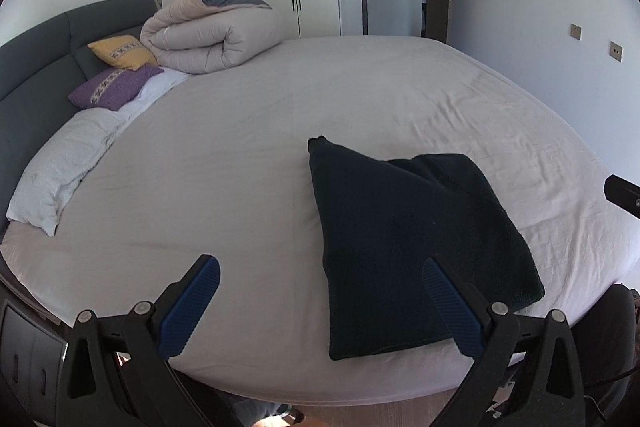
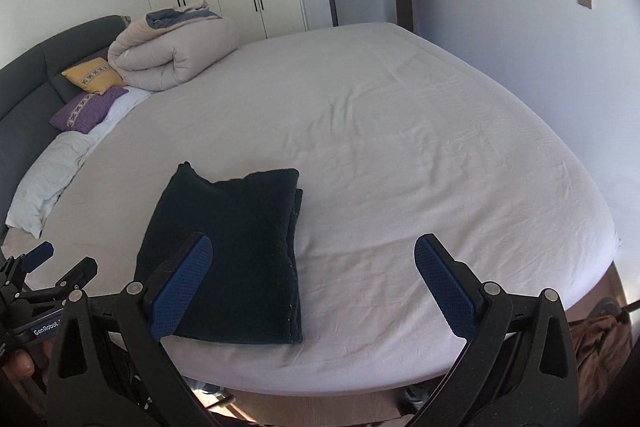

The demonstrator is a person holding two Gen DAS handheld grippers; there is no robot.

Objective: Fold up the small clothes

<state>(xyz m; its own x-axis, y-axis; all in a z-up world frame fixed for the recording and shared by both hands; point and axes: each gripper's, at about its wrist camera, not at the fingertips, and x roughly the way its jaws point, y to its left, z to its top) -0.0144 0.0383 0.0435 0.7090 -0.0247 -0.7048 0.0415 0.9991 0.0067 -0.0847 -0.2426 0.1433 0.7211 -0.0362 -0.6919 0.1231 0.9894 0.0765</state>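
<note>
My left gripper [image 1: 320, 279] hangs with its jaws spread wide and nothing between them, just above the near edge of the bed [image 1: 240, 167]. My right gripper [image 2: 312, 259] is equally wide and empty. Between the two lies the dark garment [image 1: 400, 227], already folded into a thick, roughly rectangular packet on the pale sheet, close to the near edge of the mattress. From the right wrist view the garment [image 2: 232, 251] shows stacked layers along its right side, and one corner at the far left pokes out beyond the rest.

If another fold is needed, I judge the risk lies in those stacked edges: pinching only the top layer would peel the packet open. The stray far corner could drag and skew the shape. The packet also sits near the mattress edge, so a careless pull toward me might slide it off.
</note>
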